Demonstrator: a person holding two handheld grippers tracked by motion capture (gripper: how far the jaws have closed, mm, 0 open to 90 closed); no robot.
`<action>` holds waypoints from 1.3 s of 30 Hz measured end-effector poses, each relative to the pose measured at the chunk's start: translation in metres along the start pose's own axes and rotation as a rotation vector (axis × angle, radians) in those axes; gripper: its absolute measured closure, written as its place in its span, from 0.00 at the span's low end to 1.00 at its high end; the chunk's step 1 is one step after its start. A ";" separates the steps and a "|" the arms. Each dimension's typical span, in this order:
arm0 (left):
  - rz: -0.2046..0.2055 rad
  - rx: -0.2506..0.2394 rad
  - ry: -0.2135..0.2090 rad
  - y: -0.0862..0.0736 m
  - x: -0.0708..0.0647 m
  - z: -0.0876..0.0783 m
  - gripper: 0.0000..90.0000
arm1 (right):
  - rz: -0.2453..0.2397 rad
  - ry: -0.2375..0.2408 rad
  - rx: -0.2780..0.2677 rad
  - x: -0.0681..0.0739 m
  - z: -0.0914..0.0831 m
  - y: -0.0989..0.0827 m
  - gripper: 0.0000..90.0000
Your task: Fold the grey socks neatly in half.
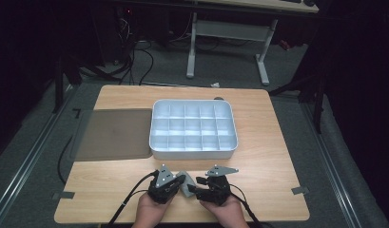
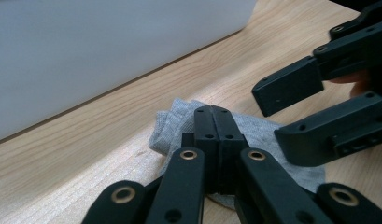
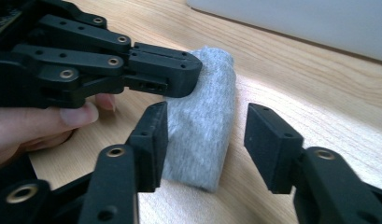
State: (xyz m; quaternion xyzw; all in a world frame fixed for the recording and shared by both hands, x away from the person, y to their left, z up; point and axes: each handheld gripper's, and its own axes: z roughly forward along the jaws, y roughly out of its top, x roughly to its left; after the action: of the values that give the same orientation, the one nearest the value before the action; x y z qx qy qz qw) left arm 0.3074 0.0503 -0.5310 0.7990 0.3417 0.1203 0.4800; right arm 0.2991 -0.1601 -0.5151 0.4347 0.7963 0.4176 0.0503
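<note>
I see one folded grey knit cloth (image 3: 202,116) near the table's front edge, between both grippers, long axis running toward the white compartment tray (image 1: 193,128). Left gripper (image 2: 212,116) pinched shut on it. Right gripper (image 3: 205,140) spread wide, straddling the cloth, pads off it.

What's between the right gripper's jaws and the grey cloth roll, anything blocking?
Nothing visible blocks it. The right gripper stands open with the grey cloth roll lying on the table between its jaws. The shut left gripper rests on the roll's far end, clear of the right jaws.
</note>
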 end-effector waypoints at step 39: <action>-0.066 -0.076 -0.011 0.005 0.022 -0.040 0.88 | -0.025 0.019 0.136 0.009 0.021 0.008 0.61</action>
State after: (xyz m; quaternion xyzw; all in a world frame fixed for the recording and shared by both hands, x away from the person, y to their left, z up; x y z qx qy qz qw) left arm 0.3054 0.0908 -0.5090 0.7691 0.3607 0.1129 0.5154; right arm 0.3076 -0.1382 -0.5204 0.4231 0.8286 0.3661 0.0184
